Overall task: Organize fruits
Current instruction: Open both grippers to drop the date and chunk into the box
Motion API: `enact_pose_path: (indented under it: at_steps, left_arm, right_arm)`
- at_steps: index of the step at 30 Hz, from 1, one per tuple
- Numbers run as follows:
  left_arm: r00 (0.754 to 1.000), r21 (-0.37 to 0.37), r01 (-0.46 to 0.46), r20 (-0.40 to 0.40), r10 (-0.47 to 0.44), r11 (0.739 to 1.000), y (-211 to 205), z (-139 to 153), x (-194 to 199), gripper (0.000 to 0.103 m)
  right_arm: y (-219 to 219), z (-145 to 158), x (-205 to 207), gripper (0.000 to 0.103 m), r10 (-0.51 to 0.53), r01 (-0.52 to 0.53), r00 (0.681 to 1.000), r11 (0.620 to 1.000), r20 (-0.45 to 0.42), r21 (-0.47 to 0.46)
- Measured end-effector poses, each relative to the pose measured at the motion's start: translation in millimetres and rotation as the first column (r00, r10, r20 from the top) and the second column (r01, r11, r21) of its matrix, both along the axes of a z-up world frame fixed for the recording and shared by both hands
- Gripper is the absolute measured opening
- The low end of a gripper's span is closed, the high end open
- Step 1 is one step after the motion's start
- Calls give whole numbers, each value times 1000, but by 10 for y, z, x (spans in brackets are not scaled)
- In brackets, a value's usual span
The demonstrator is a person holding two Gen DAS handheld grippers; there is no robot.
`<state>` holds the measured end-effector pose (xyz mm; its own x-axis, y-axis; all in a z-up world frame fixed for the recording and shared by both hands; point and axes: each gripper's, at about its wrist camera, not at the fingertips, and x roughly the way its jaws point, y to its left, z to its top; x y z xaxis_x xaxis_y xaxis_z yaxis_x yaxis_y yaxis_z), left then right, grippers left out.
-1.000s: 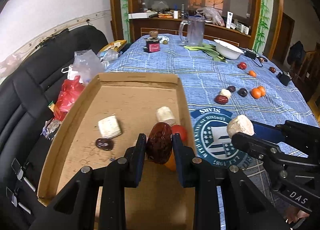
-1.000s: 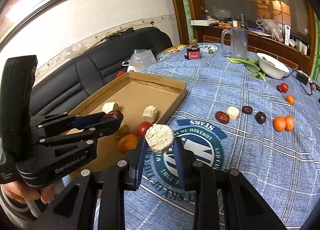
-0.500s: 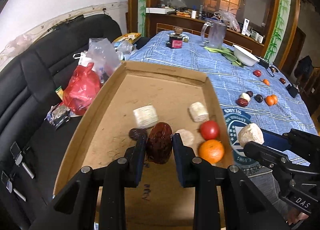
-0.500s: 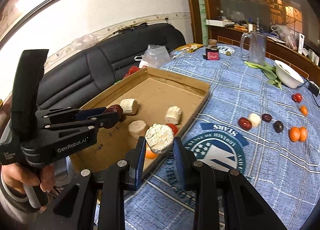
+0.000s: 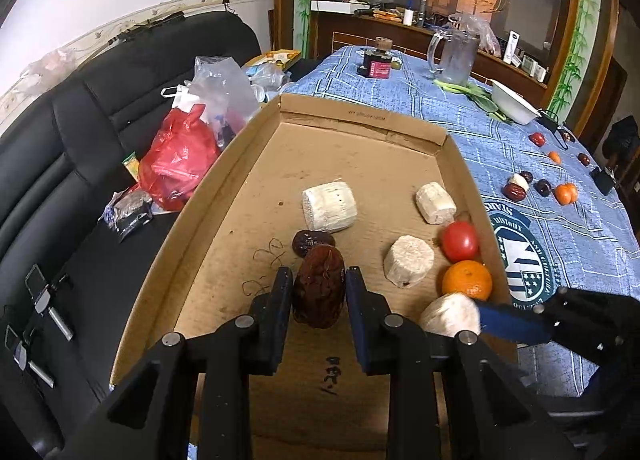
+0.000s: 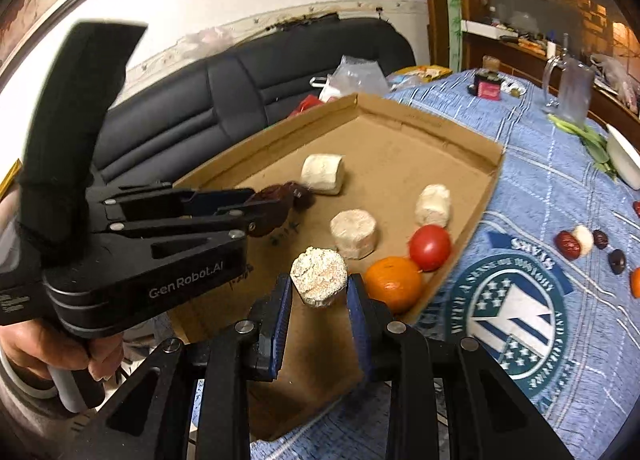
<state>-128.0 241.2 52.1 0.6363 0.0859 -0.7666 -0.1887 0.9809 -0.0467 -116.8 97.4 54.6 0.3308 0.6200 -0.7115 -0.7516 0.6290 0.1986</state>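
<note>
- Your left hand-held gripper (image 5: 316,292) is clamped on a wrinkled dark red date (image 5: 319,286), one pad against each side, and holds it over the near part of the cardboard tray (image 5: 360,118).
- Just ahead of that date, a smaller dark date (image 5: 312,241) lies on the tray floor; whether the two touch you cannot tell from here.
- Your right hand-held gripper (image 6: 318,292) is clamped on a pale, crumbly white chunk (image 6: 319,275), held above the tray's near right corner.
- Ahead and to the right of your right hand-held gripper, an orange (image 6: 394,282) and a red tomato (image 6: 430,247) sit side by side against the tray's right wall.
- Three more white chunks lie further in: one (image 5: 409,266) just right of your left hand-held gripper, one (image 5: 435,203) beyond it near the right wall, and a larger one (image 5: 329,206) ahead, past the small date.
- To the right of the tray, well apart on the blue checked tabletop (image 5: 440,100), more dates, a white piece and small oranges lie in a loose cluster (image 5: 540,190).
- At the far end of the tabletop stand a dark jar (image 5: 378,64), a glass jug (image 5: 454,60) and a white bowl (image 5: 514,106).
- To the left of the tray, a red plastic bag (image 5: 176,164) and a clear bag (image 5: 220,88) rest on a black sofa (image 5: 80,120).
</note>
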Motion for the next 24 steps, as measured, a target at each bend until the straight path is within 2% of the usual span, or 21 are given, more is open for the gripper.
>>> enact_pose_path:
  at_steps: [6, 8, 9, 10, 12, 17, 20, 21, 24]
  left_arm:
    - [1000, 15, -28, -10, 28, 1000, -4, -74, 37, 27]
    - [999, 22, -39, -15, 40, 999, -5, -88, 44, 35]
    - [999, 17, -43, -17, 43, 999, -1, -93, 44, 49]
    - [999, 8, -45, -16, 45, 999, 4, -97, 40, 59]
    - [999, 5, -51, -11, 51, 999, 11, -86, 24, 60]
    - [998, 22, -56, 10, 56, 998, -39, -13, 8, 65]
    - [998, 36, -50, 36, 49, 998, -116, 65, -13, 75]
    - [998, 36, -43, 48, 41, 998, -160, 99, -15, 78]
    - [998, 40, -28, 63, 25, 999, -266, 161, 3, 79]
  right_arm:
    - [55, -83, -3, 32, -11, 11, 1000, 1000, 2, -6]
    - [60, -84, -8, 35, -9, 9, 1000, 1000, 3, -5]
    - [64, -78, -27, 41, -2, 2, 1000, 1000, 3, -1]
    - [62, -68, -31, 47, 4, -4, 1000, 1000, 1, 5]
    - [46, -46, -55, 53, 1, -1, 1000, 1000, 7, 4]
    - [-70, 44, -92, 53, -11, 10, 1000, 1000, 26, 14]
    - [-209, 120, -81, 53, -37, 36, 998, 999, 42, 25]
    - [-262, 139, -67, 54, -49, 48, 998, 999, 49, 25]
    - [-443, 177, -16, 60, -97, 95, 993, 995, 63, 28]
